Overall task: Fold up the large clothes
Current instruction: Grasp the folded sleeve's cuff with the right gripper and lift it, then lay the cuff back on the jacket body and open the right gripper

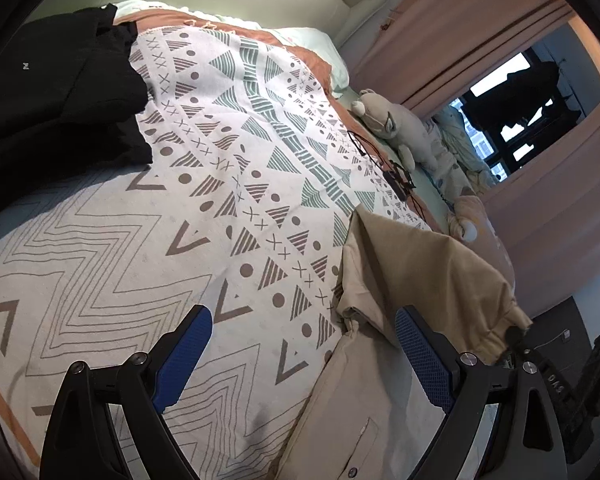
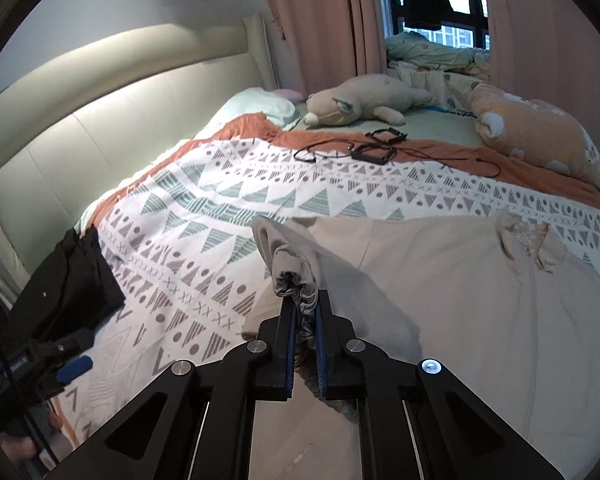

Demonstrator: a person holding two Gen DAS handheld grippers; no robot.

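The beige garment's (image 2: 440, 280) gathered hem at 12 o'clock is clamped in the right gripper (image 2: 305, 320) for lifting; the left gripper's (image 1: 304, 344) fingers (image 1: 188, 344) are held apart, empty.

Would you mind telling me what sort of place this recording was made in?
Most likely a home bedroom: a bed with a patterned bedspread and padded headboard, a plush toy lying near the pillows, and pink curtains beside a window.

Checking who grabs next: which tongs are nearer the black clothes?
Left. The left tongs hang open beside the black clothes; the right tongs grip the beige garment, farther away.
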